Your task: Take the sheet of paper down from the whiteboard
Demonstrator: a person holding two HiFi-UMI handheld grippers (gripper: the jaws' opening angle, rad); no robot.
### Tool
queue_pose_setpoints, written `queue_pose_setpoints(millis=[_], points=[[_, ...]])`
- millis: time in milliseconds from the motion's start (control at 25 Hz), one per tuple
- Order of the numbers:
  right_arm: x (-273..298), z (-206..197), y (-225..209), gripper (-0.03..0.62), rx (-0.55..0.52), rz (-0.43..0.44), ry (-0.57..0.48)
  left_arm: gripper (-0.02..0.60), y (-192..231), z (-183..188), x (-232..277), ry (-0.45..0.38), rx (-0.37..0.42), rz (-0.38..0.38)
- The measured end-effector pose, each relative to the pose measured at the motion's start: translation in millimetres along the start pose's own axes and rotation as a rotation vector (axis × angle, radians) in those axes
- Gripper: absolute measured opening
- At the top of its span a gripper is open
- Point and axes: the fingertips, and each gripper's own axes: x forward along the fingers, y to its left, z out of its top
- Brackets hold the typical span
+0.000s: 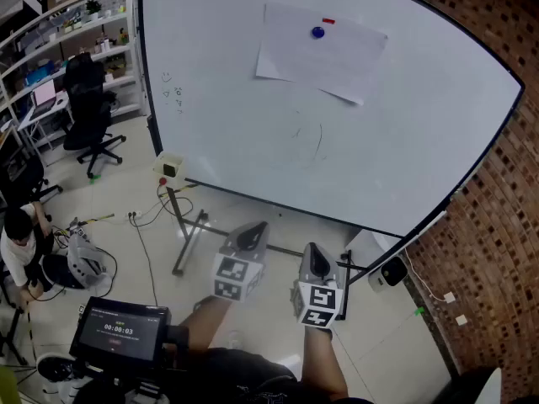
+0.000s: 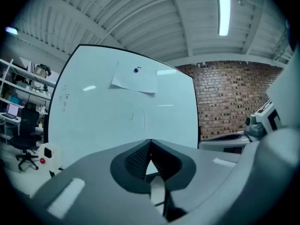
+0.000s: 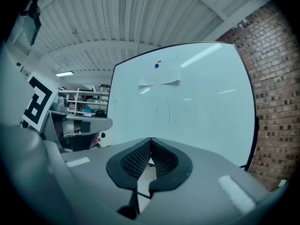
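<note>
The sheet of paper [image 1: 324,53] sits high on the whiteboard [image 1: 253,141], pinned near its top edge by a blue magnet [image 1: 317,32] (a small red piece [image 1: 328,21] sits just beside it), so its lower edge lies loose. The left gripper [image 1: 251,234] and right gripper [image 1: 313,257] are held low, well apart from the board, jaws closed on nothing — probably a ready pose, the reach not yet begun.

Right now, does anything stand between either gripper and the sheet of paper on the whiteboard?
Nothing visible does: open air lies between the left gripper, the right gripper and the sheet of paper. A blue magnet pins it to the whiteboard.
</note>
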Motion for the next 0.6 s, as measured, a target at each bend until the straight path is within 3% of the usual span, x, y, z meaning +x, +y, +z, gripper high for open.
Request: queue_pose_setpoints(millis=[160, 360, 480, 600], points=[[22, 23, -5, 0.012, 0.001, -0.02, -0.061, 0.0, 14, 25, 22, -0.038, 0.083, -0.013], [75, 32, -23, 0.012, 0.037, -0.017, -0.071, 0.0, 30, 67, 83, -0.088, 0.192, -0.057], [79, 50, -28, 0.012, 0.083, -0.004, -0.105, 0.0, 26, 109, 97, -0.129, 0.27, -0.089], [92, 76, -39, 0.012, 0.106, 0.028, -0.153, 0.0, 32, 160, 117, -0.188, 0.33, -0.074]])
